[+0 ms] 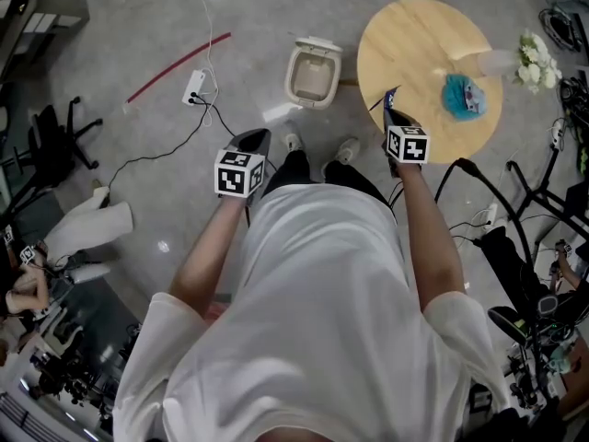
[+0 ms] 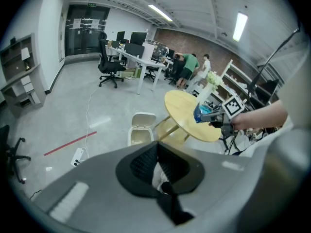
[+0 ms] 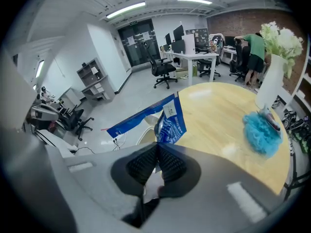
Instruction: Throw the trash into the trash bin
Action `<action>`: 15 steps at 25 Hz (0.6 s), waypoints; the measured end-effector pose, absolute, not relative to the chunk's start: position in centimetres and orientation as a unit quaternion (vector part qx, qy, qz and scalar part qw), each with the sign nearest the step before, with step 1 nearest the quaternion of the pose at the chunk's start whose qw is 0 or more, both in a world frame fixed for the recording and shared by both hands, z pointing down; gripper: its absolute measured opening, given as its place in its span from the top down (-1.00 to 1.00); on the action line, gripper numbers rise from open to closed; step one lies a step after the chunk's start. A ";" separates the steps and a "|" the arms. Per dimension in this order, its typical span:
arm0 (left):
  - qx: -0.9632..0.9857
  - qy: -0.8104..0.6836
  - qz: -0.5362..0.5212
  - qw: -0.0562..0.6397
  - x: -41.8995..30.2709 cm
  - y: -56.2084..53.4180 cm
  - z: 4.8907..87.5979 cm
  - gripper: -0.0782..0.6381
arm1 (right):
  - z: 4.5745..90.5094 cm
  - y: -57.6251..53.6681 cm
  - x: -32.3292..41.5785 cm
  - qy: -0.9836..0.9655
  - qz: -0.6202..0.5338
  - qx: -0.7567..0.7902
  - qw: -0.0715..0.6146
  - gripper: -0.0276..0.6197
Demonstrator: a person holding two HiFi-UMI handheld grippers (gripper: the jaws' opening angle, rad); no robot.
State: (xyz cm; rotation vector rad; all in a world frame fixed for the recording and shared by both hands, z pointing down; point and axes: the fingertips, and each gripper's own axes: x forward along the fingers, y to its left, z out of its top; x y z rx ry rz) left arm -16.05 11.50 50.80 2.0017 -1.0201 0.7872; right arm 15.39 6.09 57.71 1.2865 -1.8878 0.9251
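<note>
**Blue wrapper in the jaws, bin not yet reached**

The right gripper (image 3: 157,149) has its jaws closed on a blue wrapper (image 3: 171,123), which stands up from the tips over the edge of the round wooden table (image 1: 414,35). The trash bin (image 1: 311,74), with its lid open, stands on the floor ahead and to the left of this gripper. The left gripper (image 2: 156,153) is closed with nothing in it. I judge that the pick is done; carrying the wrapper over the bin and releasing it are left. A blue fluffy thing (image 1: 463,97) lies on the table.
</note>
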 end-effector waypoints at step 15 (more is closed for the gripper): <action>0.765 -0.417 0.302 0.385 -20.5 11.2 52.4 0.77 | 58.8 5.2 8.7 -0.752 0.352 0.439 0.343 0.91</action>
